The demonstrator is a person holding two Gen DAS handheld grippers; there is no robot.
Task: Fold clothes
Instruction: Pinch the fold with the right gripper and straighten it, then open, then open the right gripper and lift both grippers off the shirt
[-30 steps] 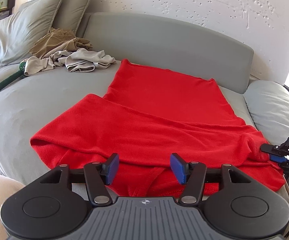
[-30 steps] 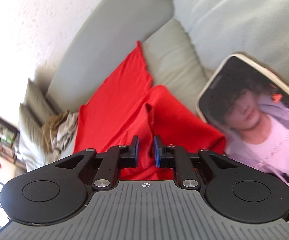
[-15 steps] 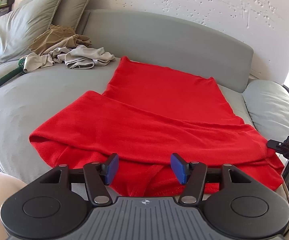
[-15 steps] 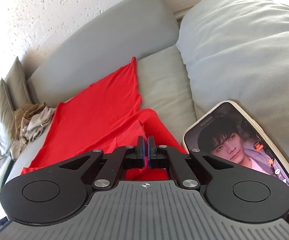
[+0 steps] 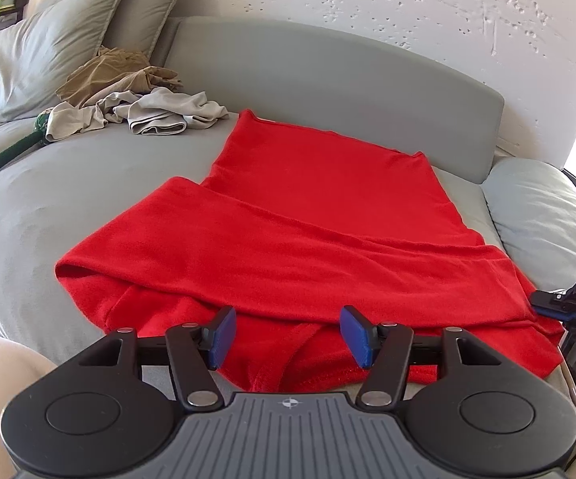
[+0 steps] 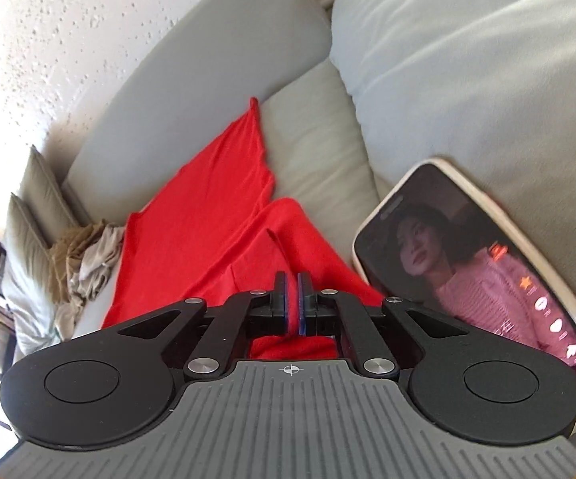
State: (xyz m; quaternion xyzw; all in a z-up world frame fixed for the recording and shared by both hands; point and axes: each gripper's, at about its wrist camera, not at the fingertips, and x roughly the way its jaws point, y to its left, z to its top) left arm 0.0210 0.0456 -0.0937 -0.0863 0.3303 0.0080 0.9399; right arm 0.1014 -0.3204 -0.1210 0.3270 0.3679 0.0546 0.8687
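On the grey sofa [image 5: 28,215], my left gripper [image 5: 288,335] stood released over the near hem of the red garment [image 5: 308,215]. At three o'clock, my right gripper [image 6: 292,303], jaws just eased slightly apart, pinched that garment's edge. At eleven o'clock lay crumpled clothes [image 5: 140,107].

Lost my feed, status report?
Left gripper open over red garment. Right gripper pinching its edge, jaws just eased. Phone beside it.

Left claw [image 5: 287,334] black, blue pads [image 5: 355,337]; grey ribbed body.
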